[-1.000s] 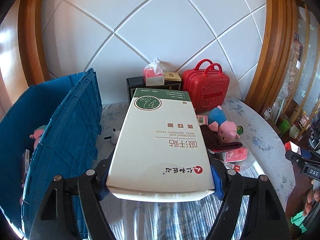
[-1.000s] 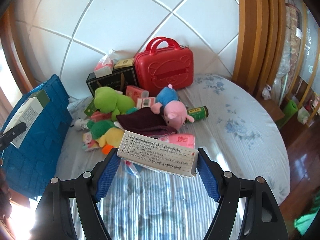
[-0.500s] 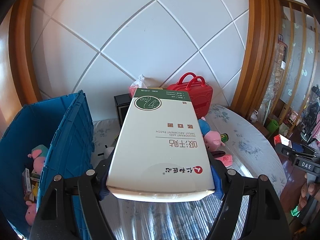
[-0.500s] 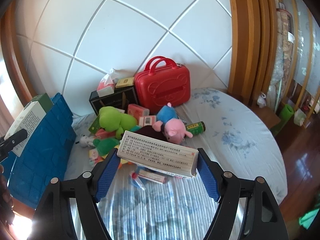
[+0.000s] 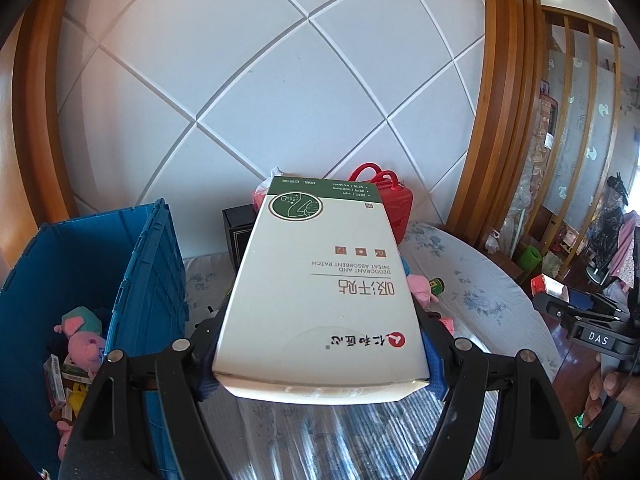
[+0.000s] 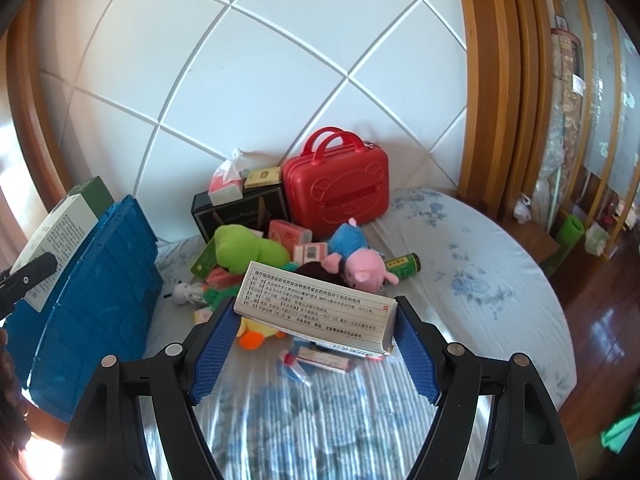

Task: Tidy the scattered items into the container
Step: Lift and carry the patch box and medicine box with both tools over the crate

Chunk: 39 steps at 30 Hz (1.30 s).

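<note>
Fig.: mid-task, both tools loaded. Your left gripper (image 5: 320, 354) is clamped across the width of a large white-and-green patch box (image 5: 320, 296), pads tight on both long sides; the box is carried clear of the bed (image 5: 492, 300), just right of the blue crate (image 5: 156, 280). Your right gripper (image 6: 316, 326) grips a flat white medicine box (image 6: 316, 312) w/ printed text, likewise lifted above the clutter.

Done so far: the crate already holds several items – a pink pig plush (image 5: 84, 344) and a few small packets are visible at its bottom in the left view.

Left to do, judging from the right view: both held boxes are not yet in the crate, and a sizeable pile remains on the bed – green plush (image 6: 244, 248), pig plush in blue (image 6: 356, 260), green bottle (image 6: 402, 266), small pink boxes, loose sachets near the front. Whether the red case (image 6: 338, 188), black box (image 6: 240, 212) and tissue pack at the headboard count as clutter, you can't tell. Est.: under halfway.
</note>
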Each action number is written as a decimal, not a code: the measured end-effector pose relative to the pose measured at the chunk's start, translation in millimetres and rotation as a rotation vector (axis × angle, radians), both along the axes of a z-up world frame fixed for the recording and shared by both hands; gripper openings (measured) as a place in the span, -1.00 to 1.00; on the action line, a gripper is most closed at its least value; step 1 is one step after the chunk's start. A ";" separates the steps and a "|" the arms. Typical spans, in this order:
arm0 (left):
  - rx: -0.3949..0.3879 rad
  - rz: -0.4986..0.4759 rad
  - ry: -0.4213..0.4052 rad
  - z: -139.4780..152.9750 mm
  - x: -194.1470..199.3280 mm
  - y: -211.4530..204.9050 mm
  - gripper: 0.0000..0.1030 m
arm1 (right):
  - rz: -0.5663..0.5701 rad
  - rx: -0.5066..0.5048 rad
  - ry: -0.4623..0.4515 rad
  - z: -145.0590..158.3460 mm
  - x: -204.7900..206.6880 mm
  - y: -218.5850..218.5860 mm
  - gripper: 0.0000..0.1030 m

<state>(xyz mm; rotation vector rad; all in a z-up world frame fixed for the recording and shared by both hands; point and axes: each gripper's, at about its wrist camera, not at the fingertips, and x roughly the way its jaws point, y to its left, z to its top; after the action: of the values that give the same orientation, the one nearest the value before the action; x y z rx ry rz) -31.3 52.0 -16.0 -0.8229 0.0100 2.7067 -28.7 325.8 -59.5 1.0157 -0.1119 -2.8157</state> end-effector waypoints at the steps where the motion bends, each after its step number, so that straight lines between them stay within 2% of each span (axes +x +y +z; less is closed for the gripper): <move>1: 0.002 0.000 0.004 1.4 0.1 -3.9 0.48 | 0.002 0.001 0.002 1.4 0.5 -3.9 0.48; 18: 0.038 0.052 0.035 14.4 -4.6 -96.2 0.48 | 0.066 0.018 0.034 19.1 4.0 -97.8 0.48; 39: 0.067 0.098 0.072 23.0 -4.3 -190.3 0.48 | 0.160 0.041 0.088 43.0 12.3 -212.2 0.48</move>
<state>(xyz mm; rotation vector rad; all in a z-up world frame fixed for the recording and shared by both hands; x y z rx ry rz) -35.6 -138.2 7.0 -0.7244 -0.1067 2.8101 -16.5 113.6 -16.5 0.8662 0.0357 -2.7216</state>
